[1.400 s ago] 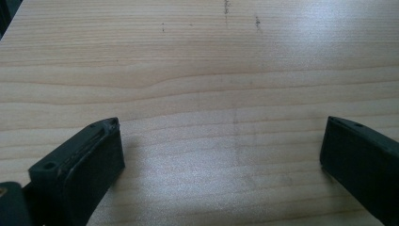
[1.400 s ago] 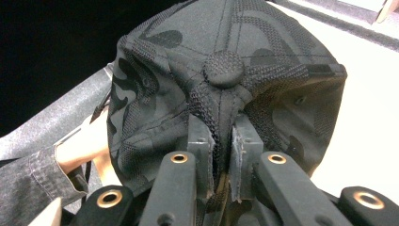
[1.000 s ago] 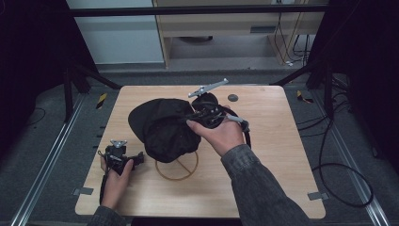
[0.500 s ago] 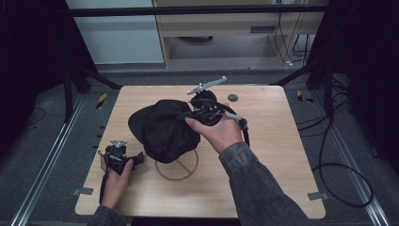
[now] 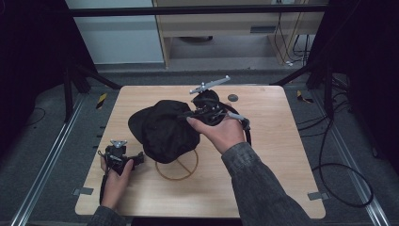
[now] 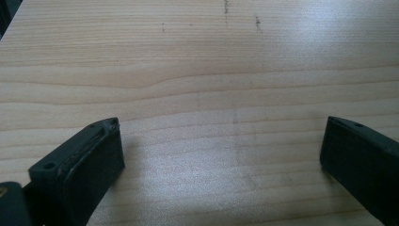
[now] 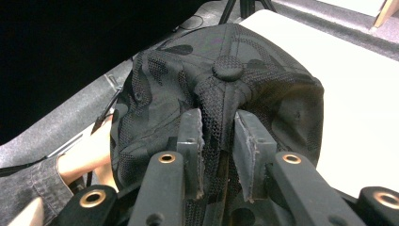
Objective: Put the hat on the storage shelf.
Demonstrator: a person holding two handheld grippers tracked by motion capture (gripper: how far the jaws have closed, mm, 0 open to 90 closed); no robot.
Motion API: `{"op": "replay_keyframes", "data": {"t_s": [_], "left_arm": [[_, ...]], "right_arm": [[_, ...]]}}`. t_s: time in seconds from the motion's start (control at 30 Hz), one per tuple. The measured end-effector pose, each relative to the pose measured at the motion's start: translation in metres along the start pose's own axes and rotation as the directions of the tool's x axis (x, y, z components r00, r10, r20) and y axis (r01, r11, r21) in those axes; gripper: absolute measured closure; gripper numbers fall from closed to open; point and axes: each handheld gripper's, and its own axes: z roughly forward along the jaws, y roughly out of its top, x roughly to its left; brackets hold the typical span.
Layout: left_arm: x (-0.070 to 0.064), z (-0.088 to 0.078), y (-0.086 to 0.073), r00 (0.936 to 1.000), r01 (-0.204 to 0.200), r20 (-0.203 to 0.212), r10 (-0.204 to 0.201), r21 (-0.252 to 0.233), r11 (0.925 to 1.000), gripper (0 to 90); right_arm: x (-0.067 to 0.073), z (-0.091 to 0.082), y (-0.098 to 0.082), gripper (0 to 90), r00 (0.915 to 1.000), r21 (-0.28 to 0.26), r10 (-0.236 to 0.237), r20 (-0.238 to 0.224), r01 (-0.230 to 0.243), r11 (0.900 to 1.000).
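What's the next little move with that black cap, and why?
Probably open the right gripper fully and back it off: its jaws have just been opening, yet a fold of the black cap sits between them, and the cap seems to rest on the wire stand.

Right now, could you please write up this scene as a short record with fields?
Surface: wooden table
Main item: black cap, crown up
Right hand-held gripper: jaws have just been opening, a fold of mesh near the cap's top button between the pads
Left hand-held gripper: open over bare wood
Under cap: thin ring
Also: small dark disc
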Motion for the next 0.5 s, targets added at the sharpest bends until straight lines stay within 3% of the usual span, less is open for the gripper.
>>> {"op": "replay_keyframes", "data": {"t_s": [0.5], "left_arm": [[0.0, 0.0, 0.0, 1.0, -0.002, 0.003, 0.002, 0.0, 1.0, 0.0]], "right_arm": [[-0.001, -0.013, -0.005, 73.0, 1.0, -0.011, 0.001, -0.001, -0.001, 1.0]]}}
